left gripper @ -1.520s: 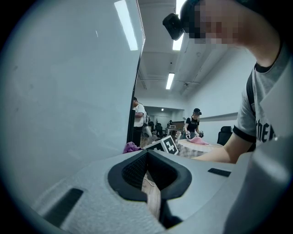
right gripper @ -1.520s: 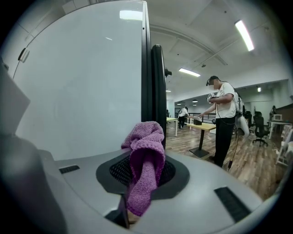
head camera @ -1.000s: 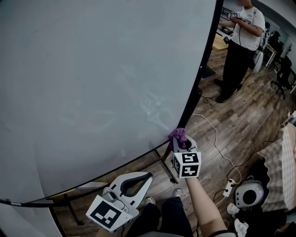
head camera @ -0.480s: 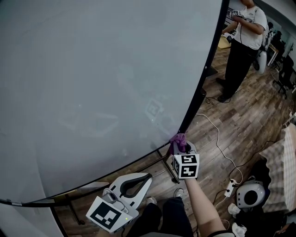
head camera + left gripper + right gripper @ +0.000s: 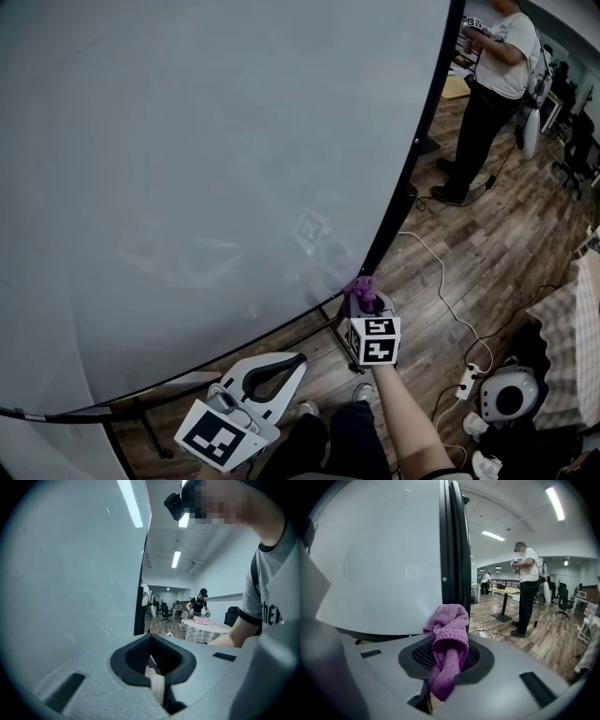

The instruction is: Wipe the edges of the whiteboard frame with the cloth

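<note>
The large whiteboard [image 5: 206, 159] fills the head view, and its black frame [image 5: 412, 159] runs down the right side to a lower corner. My right gripper [image 5: 364, 300] is shut on a purple cloth [image 5: 360, 286], which is pressed against that corner. In the right gripper view the cloth [image 5: 450, 634] bunches up out of the right gripper [image 5: 444, 670] and touches the upright black frame [image 5: 457, 550]. My left gripper [image 5: 270, 370] hangs low below the board's bottom edge, shut, with nothing in it. The left gripper [image 5: 154, 677] points along the board's surface.
A person [image 5: 497, 84] stands on the wooden floor beyond the board's right edge. A white cable [image 5: 441, 281], a power strip [image 5: 466, 377] and a round white device [image 5: 506, 394] lie on the floor at the right. The board's stand leg [image 5: 339, 330] is under the corner.
The right gripper and the cloth have slid slightly down along the frame at the lower right corner. The left gripper has stayed where it was.
</note>
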